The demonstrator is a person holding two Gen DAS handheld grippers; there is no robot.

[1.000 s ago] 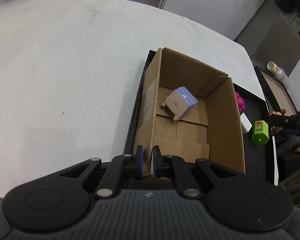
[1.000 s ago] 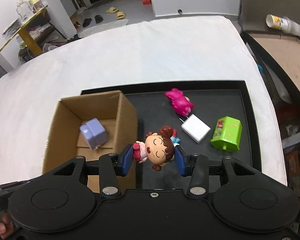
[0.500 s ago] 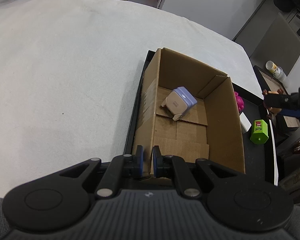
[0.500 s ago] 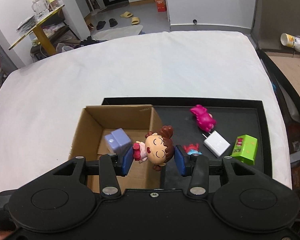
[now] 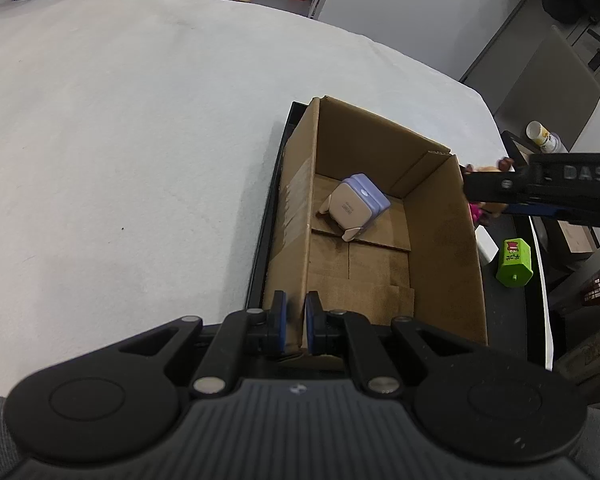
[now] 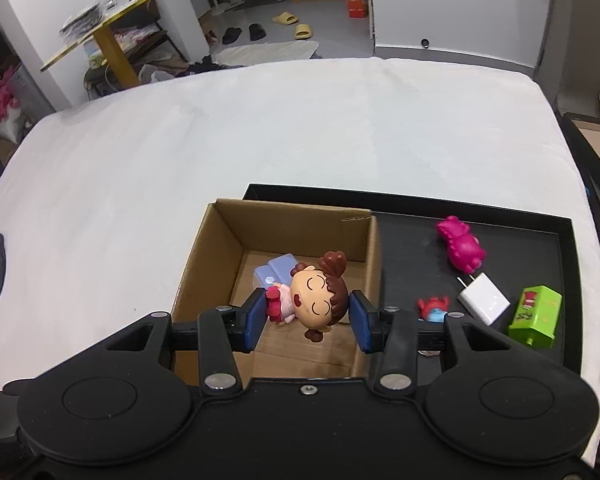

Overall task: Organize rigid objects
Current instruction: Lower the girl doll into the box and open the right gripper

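— One doll (image 6: 318, 298) was clamped between the pads of the right gripper (image 6: 308, 316), correct?
— Correct. It lay sideways, held above the open cardboard box (image 6: 288, 216). It had brown hair in buns, closed eyes, a pink dress and red shoes.
— Left gripper (image 5: 296, 320) condition?
— Pressed together on the near wall of the box.
— Contents of the box?
— One lilac-and-cream block (image 5: 356, 206); its printing was too small to read.
— Items on the black tray (image 6: 500, 216) beside the box?
— Four, one of each: a pink toy (image 6: 462, 250), a white charger (image 6: 482, 298) with two prongs, a green box-shaped toy (image 6: 534, 316) with a red label, illegible, and a small red-and-blue figure (image 6: 432, 308).
— Any legible writing?
— "DAS", on the right gripper's body as seen in the left view.
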